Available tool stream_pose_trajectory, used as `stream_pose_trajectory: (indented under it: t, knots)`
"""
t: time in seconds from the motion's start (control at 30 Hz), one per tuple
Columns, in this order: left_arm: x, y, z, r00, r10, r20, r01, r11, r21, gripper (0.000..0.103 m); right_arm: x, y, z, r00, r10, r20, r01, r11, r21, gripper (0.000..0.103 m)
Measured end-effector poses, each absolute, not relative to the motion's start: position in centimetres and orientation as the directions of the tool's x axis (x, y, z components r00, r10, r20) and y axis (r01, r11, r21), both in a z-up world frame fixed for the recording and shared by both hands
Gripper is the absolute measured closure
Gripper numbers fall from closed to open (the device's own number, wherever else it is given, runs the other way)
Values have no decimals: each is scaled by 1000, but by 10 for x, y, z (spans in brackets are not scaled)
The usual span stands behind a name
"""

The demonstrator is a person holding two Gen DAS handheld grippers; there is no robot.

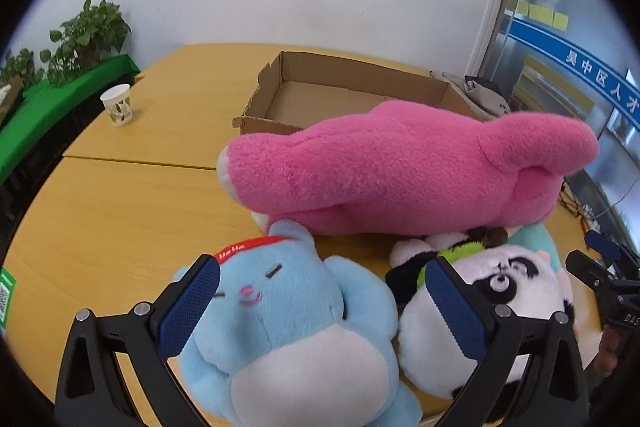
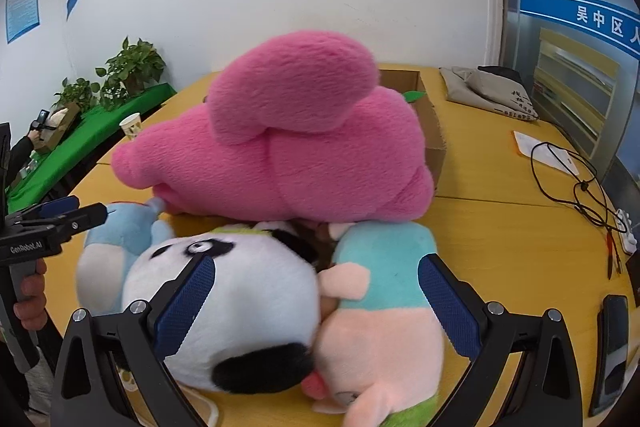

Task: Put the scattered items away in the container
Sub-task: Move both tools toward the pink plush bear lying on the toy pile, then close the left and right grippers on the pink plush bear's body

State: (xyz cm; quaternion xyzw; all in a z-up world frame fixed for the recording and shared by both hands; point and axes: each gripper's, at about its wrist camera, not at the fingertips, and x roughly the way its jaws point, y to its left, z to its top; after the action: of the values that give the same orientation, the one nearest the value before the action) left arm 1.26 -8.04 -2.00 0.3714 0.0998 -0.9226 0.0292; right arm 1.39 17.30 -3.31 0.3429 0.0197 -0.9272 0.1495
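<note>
Four plush toys lie bunched on the table (image 1: 120, 195), none yet in the box (image 1: 360, 79). The box sits open beyond the pink toy (image 1: 400, 171), which lies lengthwise against its near wall; the part of the interior in view shows only bare cardboard, though the right wrist view catches something green at the far rim that cannot be identified.

The left gripper (image 1: 320, 303) has its fingers wide apart, one either side of the blue toy (image 1: 288, 319), whose head sits between the pads. Contact with the pads cannot be confirmed. The panda (image 1: 512, 291) lies just beside it, touching on the right.

The right gripper (image 2: 316, 303) is likewise spread wide, straddling both the panda (image 2: 240, 307) and the pig (image 2: 384, 307), which lie pressed together. It grips nothing.

Judgement: the task is at its start, at the first grasp. The left gripper is the better placed; it needs to close on the blue toy, lift clear, and carry over the pink toy to reach the box. The right gripper spans two toys and should shift to centre on one before closing. The pink toy, being bulky, may need both grippers.
</note>
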Motion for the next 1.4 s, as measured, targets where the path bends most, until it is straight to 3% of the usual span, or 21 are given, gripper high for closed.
stream_pose_trajectory:
  t: [0.2, 0.4, 0.5, 0.8, 1.03, 1.17, 1.3, 1.37, 1.4]
  knots:
    - [-13, -97, -1, -743, 41, -668, 110, -977, -182, 1, -5, 188, -6, -765, -255, -592, 282, -958, 49, 0]
    - [-54, -96, 13, -727, 143, -672, 4, -977, -212, 1, -40, 190, 42, -814, -261, -518, 277, -960, 49, 0]
    - [-81, -85, 7, -702, 189, -687, -66, -977, -202, 1, -69, 190, 54, -808, -270, -524, 269, -960, 80, 0]
    - [-114, -68, -36, -601, 291, -745, -171, -957, -236, 0, -146, 214, -18, -597, -335, -729, 122, -936, 330, 0]
    - [-86, -58, -43, -541, 348, -765, -299, -931, -211, 1, -114, 218, -31, -551, -430, -715, 220, -901, 373, 0]
    - [-108, -81, -35, -523, 453, -722, -235, -891, -389, 1, -114, 218, -35, -529, -459, -714, 253, -888, 383, 0]
    - [-139, -83, -52, -428, 514, -743, -169, -854, -493, 1, -119, 206, -38, -533, -446, -719, 286, -895, 343, 0]
    - [-141, -72, -62, -400, 460, -793, -167, -887, -431, 1, -113, 195, -44, -515, -467, -719, 332, -882, 335, 9]
    - [-140, -69, -63, -402, 449, -798, -172, -893, -416, 1, -109, 190, -46, -511, -476, -716, 355, -875, 328, 18]
